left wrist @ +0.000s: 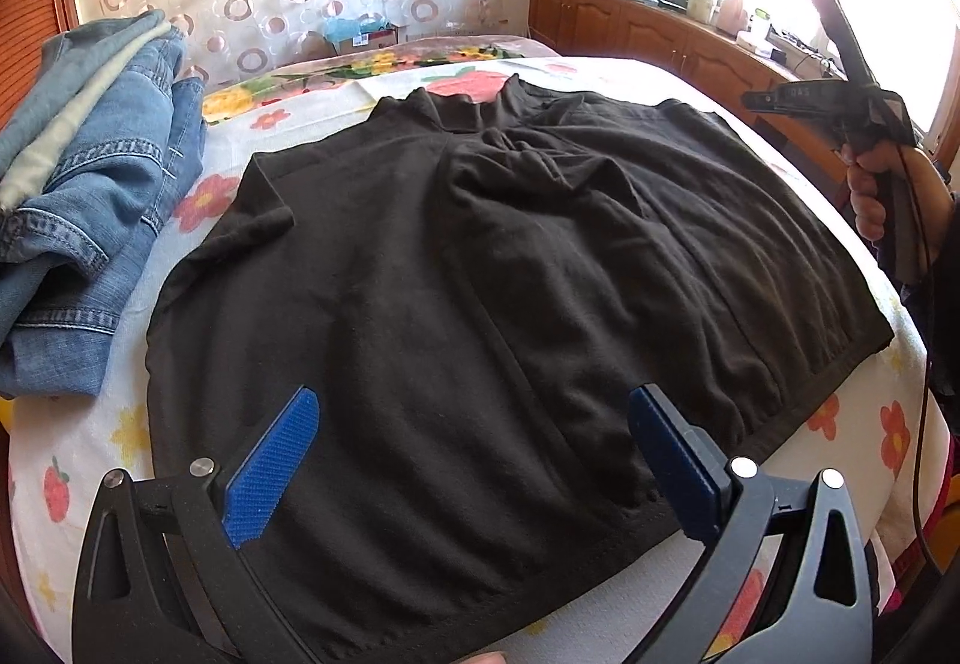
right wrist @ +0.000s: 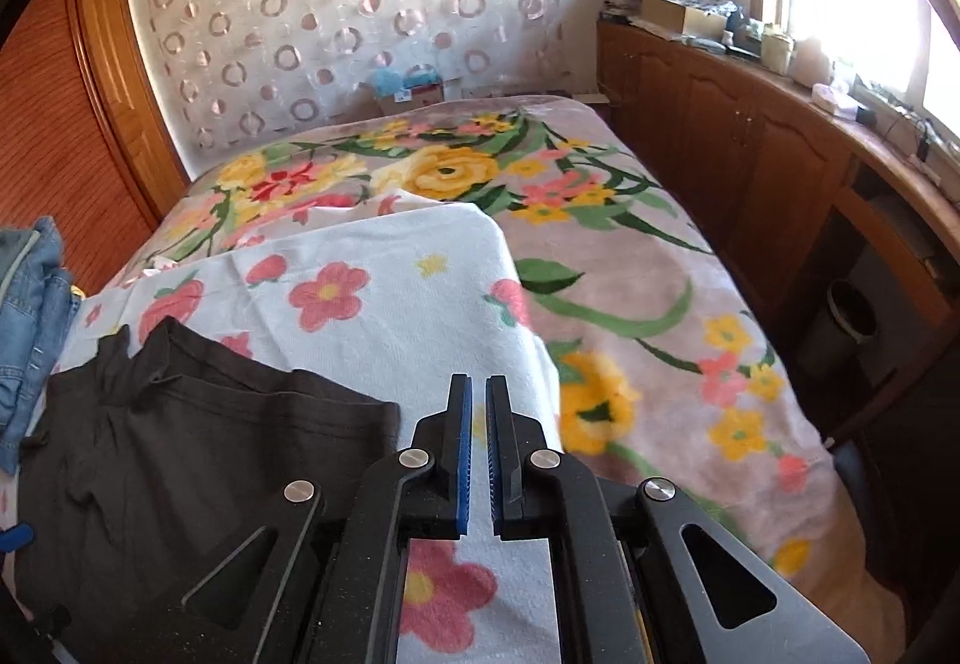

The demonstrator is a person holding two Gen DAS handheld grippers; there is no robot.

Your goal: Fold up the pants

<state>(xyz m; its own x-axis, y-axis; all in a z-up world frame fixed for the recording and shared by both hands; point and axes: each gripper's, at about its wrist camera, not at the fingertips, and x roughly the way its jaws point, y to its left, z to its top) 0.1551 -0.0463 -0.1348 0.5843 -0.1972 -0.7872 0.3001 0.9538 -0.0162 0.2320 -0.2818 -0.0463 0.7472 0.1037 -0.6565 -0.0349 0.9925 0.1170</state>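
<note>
While the black knit pants (left wrist: 480, 274) are lying spread flat, the spread-wide left gripper (left wrist: 474, 460) is hovering, the right gripper (right wrist: 478, 454) pinched empty; gripping an edge comes next.

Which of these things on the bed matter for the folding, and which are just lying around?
Part of the job:
black fabric pants
left gripper, open
right gripper, shut

Just lying about:
pile of blue denim clothes
cluttered wooden cabinet
cardboard box
</note>
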